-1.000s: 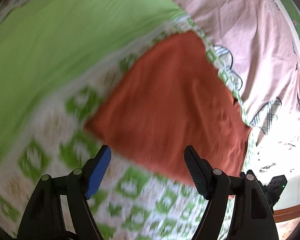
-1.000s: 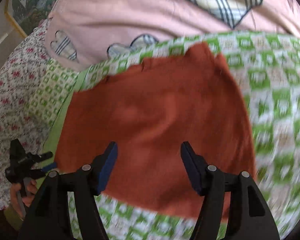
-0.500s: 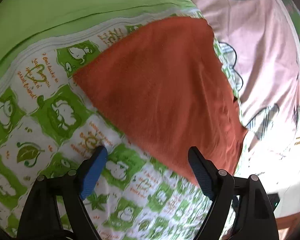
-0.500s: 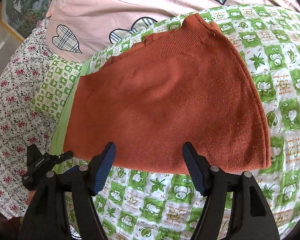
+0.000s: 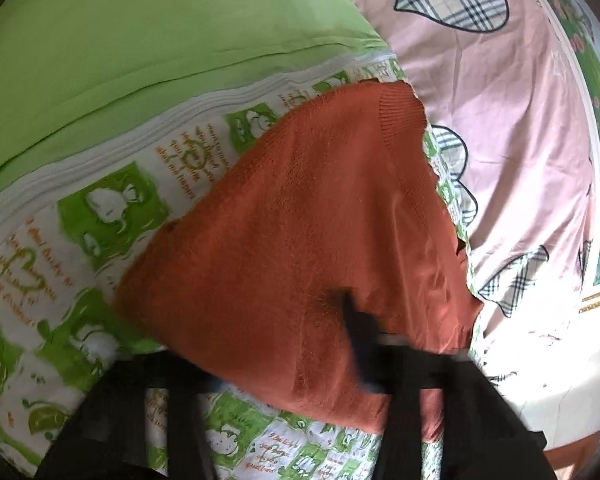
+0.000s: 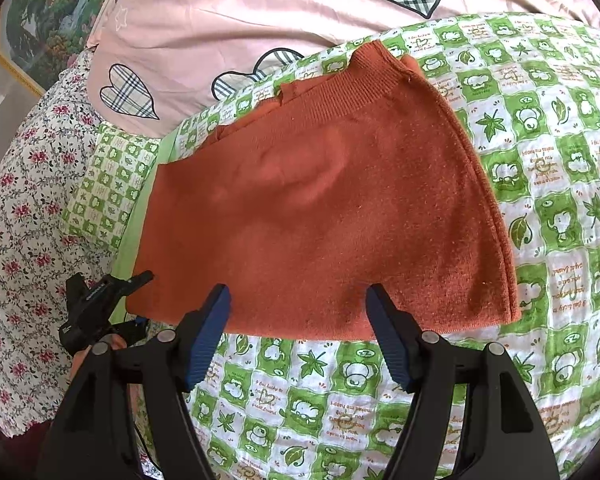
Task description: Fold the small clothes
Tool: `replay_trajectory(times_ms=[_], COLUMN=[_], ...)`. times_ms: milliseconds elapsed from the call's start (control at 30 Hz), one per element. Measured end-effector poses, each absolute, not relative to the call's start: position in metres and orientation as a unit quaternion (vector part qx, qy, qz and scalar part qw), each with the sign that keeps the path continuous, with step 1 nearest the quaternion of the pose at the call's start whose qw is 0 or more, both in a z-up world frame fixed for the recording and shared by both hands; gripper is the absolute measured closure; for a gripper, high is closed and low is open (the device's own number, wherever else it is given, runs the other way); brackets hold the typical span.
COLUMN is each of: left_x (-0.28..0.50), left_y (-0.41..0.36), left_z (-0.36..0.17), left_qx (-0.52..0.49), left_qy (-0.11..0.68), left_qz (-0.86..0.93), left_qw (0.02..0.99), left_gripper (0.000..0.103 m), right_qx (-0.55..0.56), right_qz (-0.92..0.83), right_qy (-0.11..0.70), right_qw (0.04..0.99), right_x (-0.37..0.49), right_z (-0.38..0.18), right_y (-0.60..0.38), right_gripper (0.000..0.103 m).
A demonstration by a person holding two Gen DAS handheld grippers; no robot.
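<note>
The rust-orange knitted garment [image 6: 316, 216] is lying flat on the green-and-white cartoon-print quilt [image 6: 540, 208]. The left gripper [image 5: 340, 320], its jaws just closing, is pinching the garment's 8 o'clock corner. The right gripper [image 6: 298, 332] is hovering wide open, holding nothing. A shallow, single-layer bite is risking the knit slipping free when lifted.

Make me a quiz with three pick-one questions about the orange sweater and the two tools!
1. Where does the sweater lie?
A. on the green checked blanket
B. on the floor
C. on a chair

2. What colour are the right tool's pads?
A. red
B. blue
C. yellow

3. What is the left tool doing?
A. lying flat on the blanket
B. nipping the sweater's near corner
C. holding a sock

Answers: 1 A, frog and leaf squares surround it. 2 B, both pads show blue. 3 B, its jaws have just been closing with sweater cloth between them.
</note>
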State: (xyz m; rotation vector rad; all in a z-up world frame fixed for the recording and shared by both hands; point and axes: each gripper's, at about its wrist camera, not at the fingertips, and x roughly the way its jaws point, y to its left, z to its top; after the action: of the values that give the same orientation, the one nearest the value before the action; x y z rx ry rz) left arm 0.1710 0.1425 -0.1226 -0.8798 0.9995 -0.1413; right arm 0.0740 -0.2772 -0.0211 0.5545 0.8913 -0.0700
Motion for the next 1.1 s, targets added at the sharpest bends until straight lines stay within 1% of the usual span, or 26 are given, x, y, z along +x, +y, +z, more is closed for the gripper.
replay_trajectory(times_ms=[33,67,100,233,300,400,533,633,667,767,900,1033,1067,1100], left_x=[0.171,0.171,0.171,0.17,0.169,0.168,0.164,0.164,0.164,0.164,0.162,0.16,0.161,0.161], left_y=[0.142,0.14,0.134,0.09,0.055,0.003,-0.059,-0.094,-0.099,-0.1,-0.094,-0.096,-0.095,-0.096], left_z=[-0.119,-0.114,-0.103,-0.059,-0.039,-0.024,-0.031,-0.06,-0.069,-0.076,-0.063,-0.059,-0.058,-0.058], left_qx=[-0.399,-0.385,-0.36,-0.267,-0.216,-0.164,-0.103,-0.059,-0.05,-0.047,-0.042,-0.037,-0.038,-0.036], left_qy=[0.462,0.46,0.458,0.439,0.431,0.426,0.442,0.474,0.483,0.486,0.477,0.475,0.476,0.476], left_qz=[-0.064,-0.064,-0.07,-0.128,-0.167,-0.226,-0.29,-0.304,-0.303,-0.302,-0.308,-0.306,-0.305,-0.303], left_qw=[0.789,0.797,0.81,0.848,0.86,0.86,0.842,0.824,0.82,0.819,0.822,0.824,0.824,0.825], left_gripper=[0.082,0.092,0.096,0.096,0.096,0.096,0.097,0.097,0.097,0.097,0.097,0.097,0.097,0.097], right_qx=[0.265,0.266,0.266,0.269,0.277,0.292,0.313,0.332,0.338,0.336,0.309,0.274,0.256,0.241], right_qz=[-0.032,-0.031,-0.03,-0.023,-0.016,-0.011,0.0,0.029,0.042,0.067,0.076,0.101,0.104,0.105], right_qy=[0.425,0.424,0.424,0.419,0.414,0.409,0.405,0.414,0.42,0.444,0.472,0.467,0.475,0.485], right_qw=[0.865,0.865,0.865,0.867,0.867,0.865,0.859,0.847,0.841,0.828,0.823,0.834,0.835,0.834], right_x=[0.075,0.076,0.077,0.083,0.089,0.099,0.119,0.145,0.157,0.19,0.23,0.263,0.273,0.28], right_z=[-0.022,-0.022,-0.022,-0.022,-0.021,-0.021,-0.018,-0.02,-0.022,-0.032,-0.044,-0.043,-0.044,-0.046], right_y=[-0.278,-0.279,-0.28,-0.287,-0.295,-0.31,-0.329,-0.337,-0.337,-0.329,-0.309,-0.282,-0.275,-0.268], right_gripper=[0.032,0.032,0.032,0.033,0.032,0.032,0.032,0.032,0.032,0.026,0.026,0.026,0.032,0.049])
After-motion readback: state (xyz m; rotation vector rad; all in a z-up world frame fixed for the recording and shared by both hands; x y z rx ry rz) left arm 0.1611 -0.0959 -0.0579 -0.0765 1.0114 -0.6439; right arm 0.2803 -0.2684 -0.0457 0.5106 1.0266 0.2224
